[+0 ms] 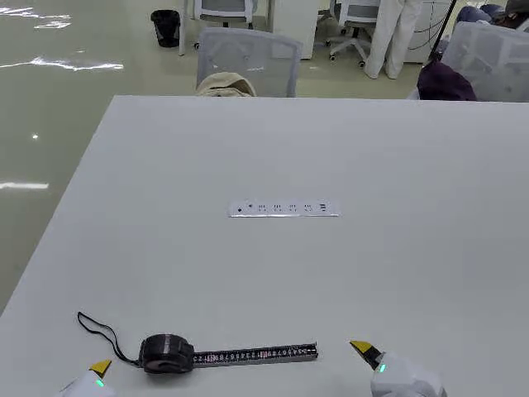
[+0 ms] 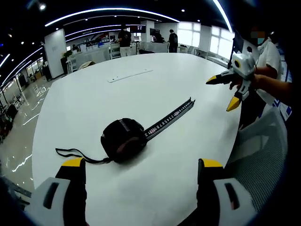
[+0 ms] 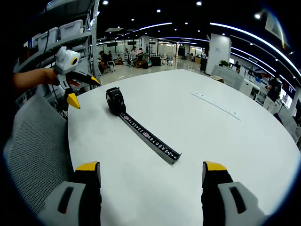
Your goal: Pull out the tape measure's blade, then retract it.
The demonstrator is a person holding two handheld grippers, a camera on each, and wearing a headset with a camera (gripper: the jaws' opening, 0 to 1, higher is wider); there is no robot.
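Holding both grippers empty with jaws apart: my left gripper [image 2: 142,163] is nearer the tape measure case [image 2: 123,140], straight ahead of it on the white table [image 1: 331,149]; the extended blade [image 1: 256,356] runs rightward from the case, its end hook [image 3: 174,157] lying just ahead of my right gripper [image 3: 153,165]

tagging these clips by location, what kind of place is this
Most likely an open-plan office or lab floor: a large white table with a mesh office chair behind it, long ceiling light strips overhead, and people standing in the background.
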